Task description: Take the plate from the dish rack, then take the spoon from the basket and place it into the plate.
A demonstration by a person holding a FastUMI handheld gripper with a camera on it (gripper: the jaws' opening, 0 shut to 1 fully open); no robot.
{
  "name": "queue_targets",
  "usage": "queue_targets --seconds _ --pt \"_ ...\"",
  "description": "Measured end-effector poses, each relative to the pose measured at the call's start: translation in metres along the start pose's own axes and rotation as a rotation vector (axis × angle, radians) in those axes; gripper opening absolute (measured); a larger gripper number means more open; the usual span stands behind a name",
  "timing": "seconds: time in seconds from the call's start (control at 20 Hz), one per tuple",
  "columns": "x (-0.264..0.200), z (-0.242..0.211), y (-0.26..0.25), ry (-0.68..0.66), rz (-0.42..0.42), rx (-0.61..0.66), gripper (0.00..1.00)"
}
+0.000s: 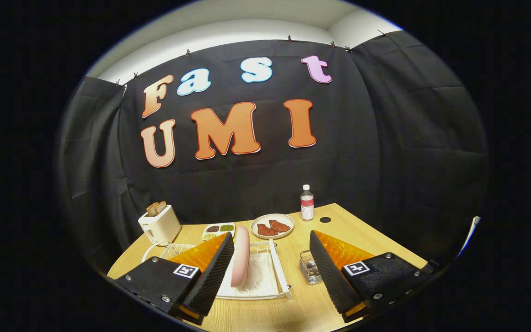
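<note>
Gripper view: the fingers (272, 272) stand wide, holding nothing. The plate (240, 256) stands on edge in the rack (278, 269), close beside the left finger (off-centre). Closing now risks tipping it. The basket (310, 267) waits by the right finger.

A pale pink plate (240, 256) stands on its edge in a white dish rack (278, 269), seen from the side, close to the left finger of the hand-held gripper. To the right of the rack, between the fingers, stands a small wire basket (310, 268); the spoon inside it is too small to tell.
</note>
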State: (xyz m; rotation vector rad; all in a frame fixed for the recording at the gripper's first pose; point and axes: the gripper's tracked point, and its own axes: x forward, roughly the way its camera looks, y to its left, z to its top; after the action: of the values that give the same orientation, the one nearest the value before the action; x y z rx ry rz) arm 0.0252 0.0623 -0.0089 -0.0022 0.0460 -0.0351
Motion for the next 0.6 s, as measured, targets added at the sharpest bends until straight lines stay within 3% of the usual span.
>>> queue_targets --seconds 0.6 --pt "0.077 -0.053 0.037 0.188 0.069 0.013 0.98"
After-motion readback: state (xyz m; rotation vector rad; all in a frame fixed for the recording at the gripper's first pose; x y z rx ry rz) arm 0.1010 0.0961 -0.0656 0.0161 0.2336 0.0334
